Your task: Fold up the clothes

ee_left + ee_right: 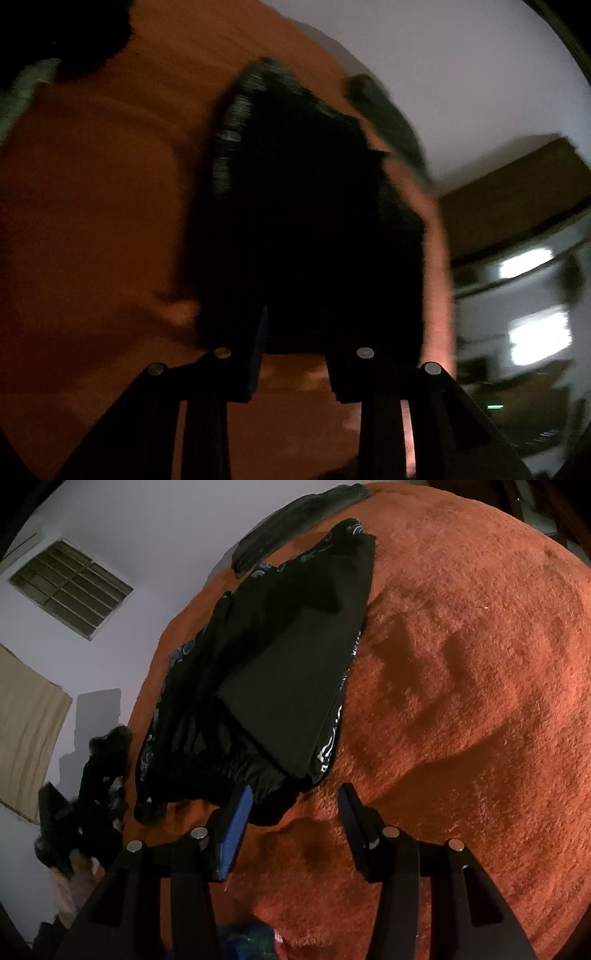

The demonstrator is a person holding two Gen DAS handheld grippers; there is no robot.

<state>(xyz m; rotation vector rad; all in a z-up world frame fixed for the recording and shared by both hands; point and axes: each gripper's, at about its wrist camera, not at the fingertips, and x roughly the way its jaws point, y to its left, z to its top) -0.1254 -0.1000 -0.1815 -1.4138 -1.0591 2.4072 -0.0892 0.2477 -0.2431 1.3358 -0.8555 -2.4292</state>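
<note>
A black garment with white printed trim (pixel 284 672) lies partly folded on the orange fuzzy blanket (pixel 461 686). My right gripper (pixel 295 794) is open and empty, its fingertips just short of the garment's near hem. In the blurred, dark left wrist view the same black garment (pixel 306 206) fills the middle, over the orange blanket (pixel 92 221). My left gripper (pixel 295 325) has its fingers apart at the garment's near edge; the dark cloth hides the tips, so a grip cannot be made out.
A second dark folded garment (pixel 295 520) lies at the blanket's far edge by the white wall (pixel 129 535). A dark heap of clothes (pixel 92 797) sits at the left beside the bed. A vent grille (pixel 70 587) is on the wall.
</note>
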